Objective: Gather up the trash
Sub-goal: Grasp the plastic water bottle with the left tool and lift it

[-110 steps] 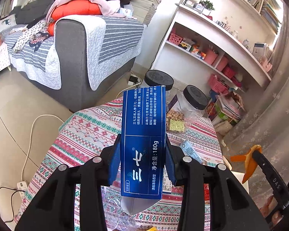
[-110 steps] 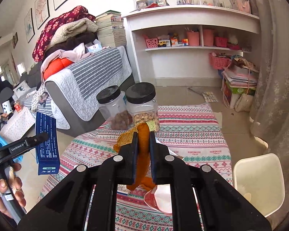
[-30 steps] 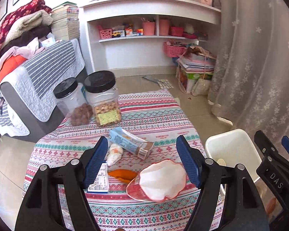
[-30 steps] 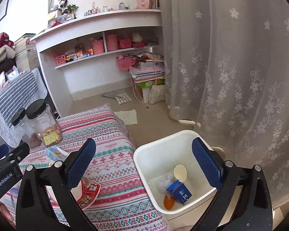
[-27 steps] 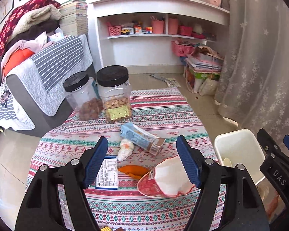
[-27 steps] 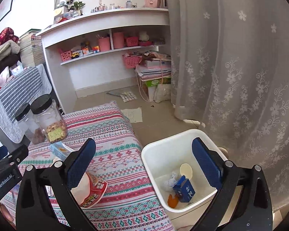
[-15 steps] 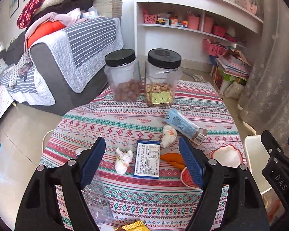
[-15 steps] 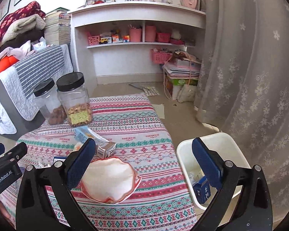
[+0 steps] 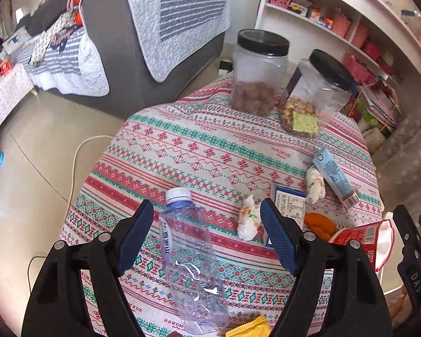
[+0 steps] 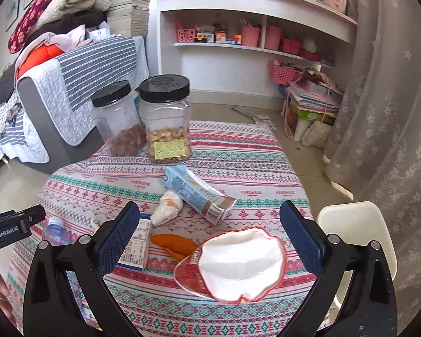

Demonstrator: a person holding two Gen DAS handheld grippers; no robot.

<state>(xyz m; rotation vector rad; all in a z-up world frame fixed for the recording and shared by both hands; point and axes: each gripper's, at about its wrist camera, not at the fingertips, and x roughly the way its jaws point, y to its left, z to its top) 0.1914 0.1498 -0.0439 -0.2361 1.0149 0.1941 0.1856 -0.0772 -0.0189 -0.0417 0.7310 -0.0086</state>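
My left gripper [image 9: 207, 236] is open above a crushed clear plastic bottle [image 9: 192, 264] that lies on the patterned tablecloth [image 9: 199, 146]; the bottle sits between the spread fingers, untouched. My right gripper [image 10: 209, 243] is open over a red-rimmed paper cup [image 10: 238, 264] lying on its side. Around it lie an orange peel [image 10: 175, 244], a crumpled tissue [image 10: 168, 206], a light blue carton [image 10: 195, 192] and a flat blue-and-white box [image 10: 134, 248]. The white bin [image 10: 359, 233] stands beside the table at the right.
Two black-lidded jars [image 10: 165, 118] of nuts stand at the table's far side. A yellow wrapper [image 9: 249, 330] lies at the near edge. A second tissue [image 9: 248, 220] lies by the bottle. A grey sofa [image 9: 143, 36], white shelves [image 10: 252, 42] and a curtain [image 10: 393, 112] surround the table.
Both grippers swung left from the bin to over the table and tilted down. The left one came down over the bottle; the right one now frames the paper cup.
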